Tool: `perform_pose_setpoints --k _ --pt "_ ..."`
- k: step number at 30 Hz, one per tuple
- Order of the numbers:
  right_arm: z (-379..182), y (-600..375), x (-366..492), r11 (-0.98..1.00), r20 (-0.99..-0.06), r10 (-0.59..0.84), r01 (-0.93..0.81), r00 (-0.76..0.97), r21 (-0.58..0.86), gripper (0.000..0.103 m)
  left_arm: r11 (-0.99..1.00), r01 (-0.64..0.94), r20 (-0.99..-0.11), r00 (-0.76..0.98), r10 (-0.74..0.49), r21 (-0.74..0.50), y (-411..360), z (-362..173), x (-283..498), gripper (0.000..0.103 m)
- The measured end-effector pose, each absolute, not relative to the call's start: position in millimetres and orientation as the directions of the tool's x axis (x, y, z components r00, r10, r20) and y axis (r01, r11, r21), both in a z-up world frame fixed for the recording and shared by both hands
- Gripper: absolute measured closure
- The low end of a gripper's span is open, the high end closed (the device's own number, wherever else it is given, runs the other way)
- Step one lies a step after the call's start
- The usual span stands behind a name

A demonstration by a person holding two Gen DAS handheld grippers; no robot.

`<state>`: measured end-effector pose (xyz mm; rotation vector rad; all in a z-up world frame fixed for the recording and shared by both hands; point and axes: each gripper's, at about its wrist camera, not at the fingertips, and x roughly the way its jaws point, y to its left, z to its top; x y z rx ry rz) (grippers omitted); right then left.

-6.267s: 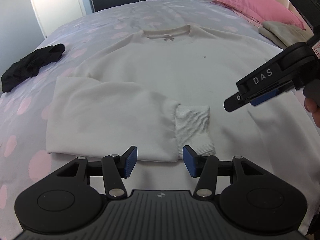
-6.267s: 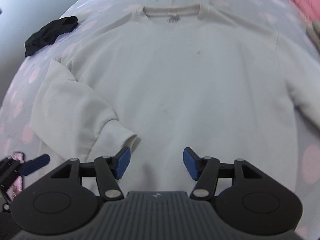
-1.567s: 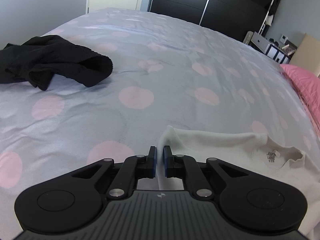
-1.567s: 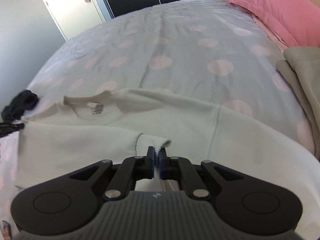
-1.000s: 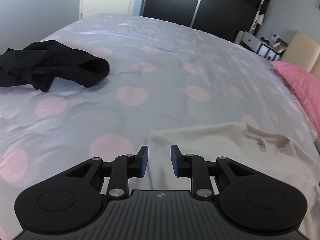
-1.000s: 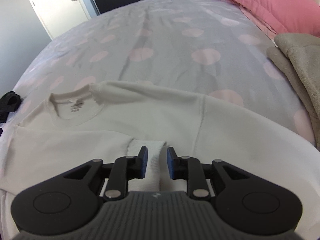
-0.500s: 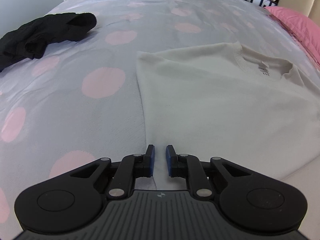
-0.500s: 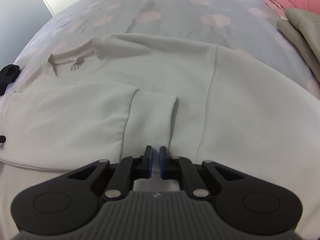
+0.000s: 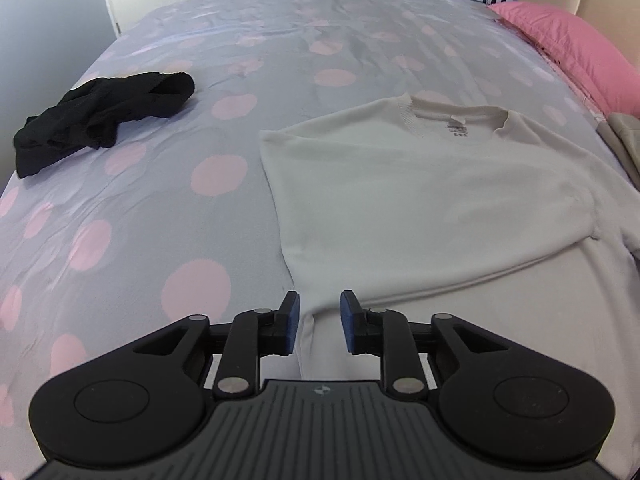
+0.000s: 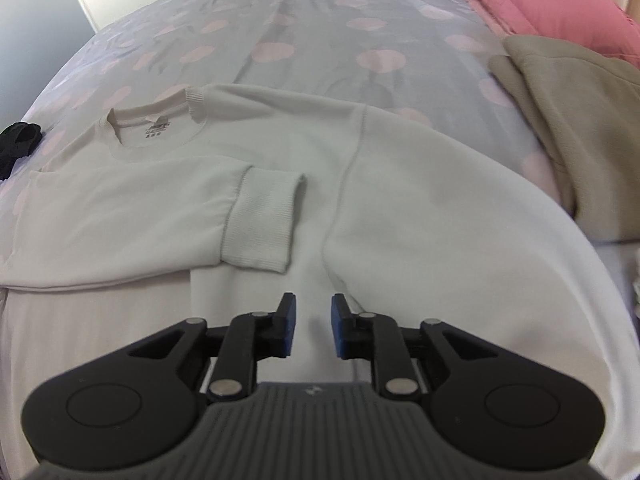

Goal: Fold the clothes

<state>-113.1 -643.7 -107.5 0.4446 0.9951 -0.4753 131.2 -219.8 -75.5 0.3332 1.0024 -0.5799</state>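
A white sweatshirt (image 9: 432, 200) lies flat on the bed, neck label away from me, its left sleeve folded across the chest. The sleeve's ribbed cuff (image 10: 262, 222) rests mid-chest in the right wrist view. My left gripper (image 9: 319, 320) hovers over the sweatshirt's folded left edge, its jaws opening with only loose fabric beneath the gap. My right gripper (image 10: 313, 320) hangs just short of the cuff over the body, its jaws also opening with nothing pinched. The right sleeve (image 10: 460, 216) still spreads out to the right.
A crumpled black garment (image 9: 104, 120) lies on the grey, pink-dotted bedspread (image 9: 200, 208) to the left. A folded beige garment (image 10: 568, 128) and a pink pillow (image 9: 568, 48) sit at the right. A door and dark wardrobes stand behind the bed.
Both grippers let go of the sweatshirt's shoulder fold and cuff, then drew back toward me and rose. Their jaws narrowed half a second ago and now stand wider. The sleeve stays folded across.
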Motion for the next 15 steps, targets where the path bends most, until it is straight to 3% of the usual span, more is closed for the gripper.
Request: perform_pose_setpoints --k 3,5,15 --pt "-99.3 -652.2 -141.9 0.775 -0.870 -0.195 0.615 0.452 0.147 0.077 0.808 0.589 -0.853 0.416 -0.317 -0.013 -214.4 -69.5 112.0 0.080" --pt "-94.6 -660.7 -164.6 0.741 -0.868 -0.215 0.654 0.447 0.154 0.073 0.809 0.587 -0.849 0.419 -0.322 -0.017 -212.4 -67.8 101.4 0.074" --pt "-90.0 -718.4 -288.4 0.497 -0.867 -0.336 0.851 0.368 0.169 0.070 0.844 0.537 -0.849 0.453 -0.272 0.016 -232.4 -61.4 80.1 0.067"
